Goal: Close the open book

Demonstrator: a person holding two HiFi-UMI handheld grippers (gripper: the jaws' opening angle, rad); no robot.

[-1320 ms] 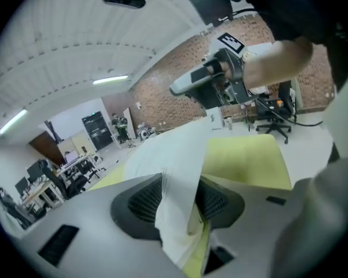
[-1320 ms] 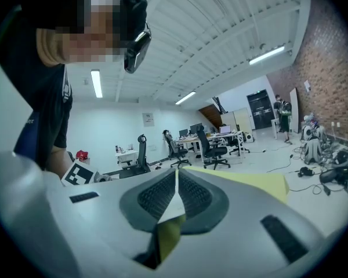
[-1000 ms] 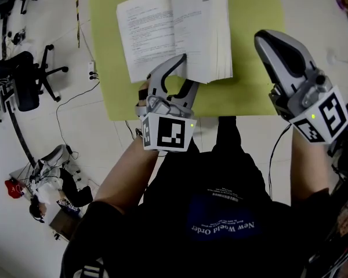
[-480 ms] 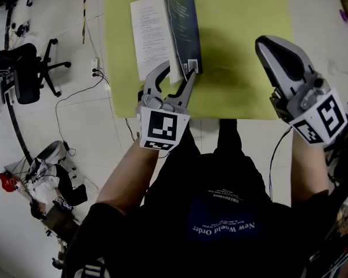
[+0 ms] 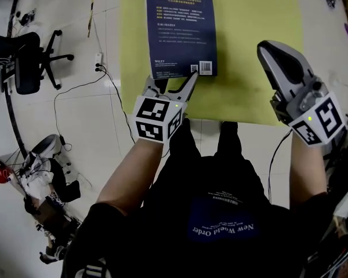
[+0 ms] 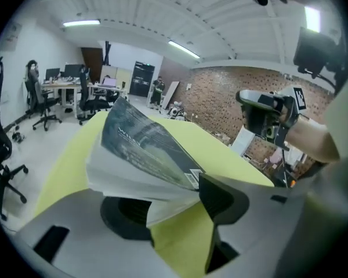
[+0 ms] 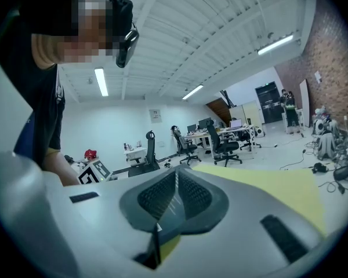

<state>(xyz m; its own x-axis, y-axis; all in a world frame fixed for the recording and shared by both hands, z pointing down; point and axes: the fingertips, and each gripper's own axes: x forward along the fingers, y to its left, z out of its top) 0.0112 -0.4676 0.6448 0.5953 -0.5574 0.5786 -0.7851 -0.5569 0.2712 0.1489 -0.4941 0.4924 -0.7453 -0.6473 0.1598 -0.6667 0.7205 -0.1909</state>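
The book [image 5: 181, 30] is lying closed, back cover up, on the yellow surface [image 5: 261, 16]. At the book's near edge the left gripper's [image 5: 173, 81] fingers have just been opening and are now sitting loose around the book's corner (probably a floppy paperback, best pinched near its spine). The right gripper [image 5: 268, 46] is hanging to the right of the book, fingers clenched on nothing.

Print on the book [image 5: 180, 30] is too small to read; the left gripper [image 5: 173, 81] covers part of its near edge.

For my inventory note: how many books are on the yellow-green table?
1. A dark blue book, back cover up, lies on the yellow-green table, toward its left side. No other book is visible.
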